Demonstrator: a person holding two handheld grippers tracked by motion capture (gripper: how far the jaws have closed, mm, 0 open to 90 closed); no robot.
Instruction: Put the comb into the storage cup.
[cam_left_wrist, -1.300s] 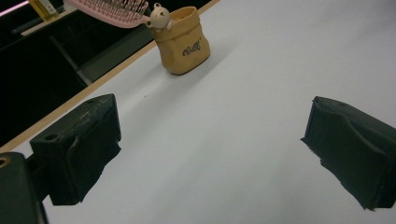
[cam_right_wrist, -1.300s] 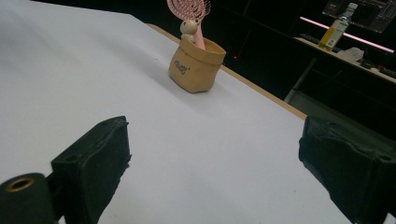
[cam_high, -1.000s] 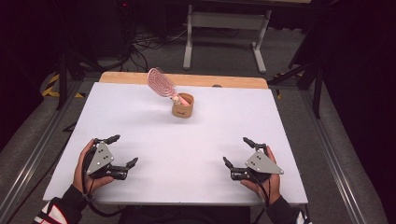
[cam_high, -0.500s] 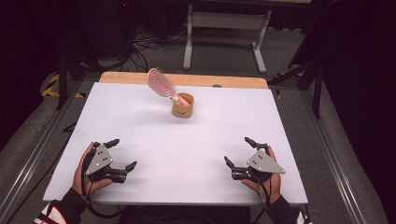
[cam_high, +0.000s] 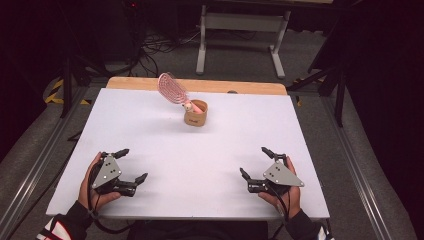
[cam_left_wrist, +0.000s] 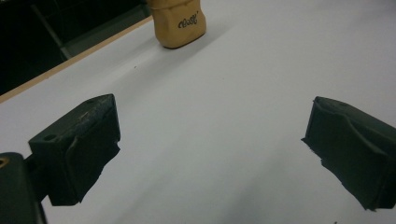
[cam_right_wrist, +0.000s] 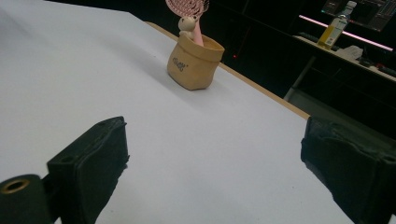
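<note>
- Hairbrush, pink, stands with its handle down in a small tan pot at the far middle of the white desk in the high view. The brush head leans up and to the left of the pot. The left tongs sit near the front left of the desk, held in a hand. The right tongs sit near the front right, held in the other hand. Both tongs are spread wide with nothing between the jaws. Both are well apart from the pot. A strip of wood shows along the far edge of the desk.
- In the left gripper view, the left tongs are wide apart, with bare white desk between the two black jaws. They hold nothing. The tan pot is far off at the top, and it has small dark writing on its side.
- In the right gripper view, the right tongs are also wide apart and hold nothing. The tan pot stands farther up the desk, near its far edge. The pink hairbrush sticks up out of the pot, with a little cream figure at the bottom of the brush head. A yellow bottle stands on a dark shelf far behind.
</note>
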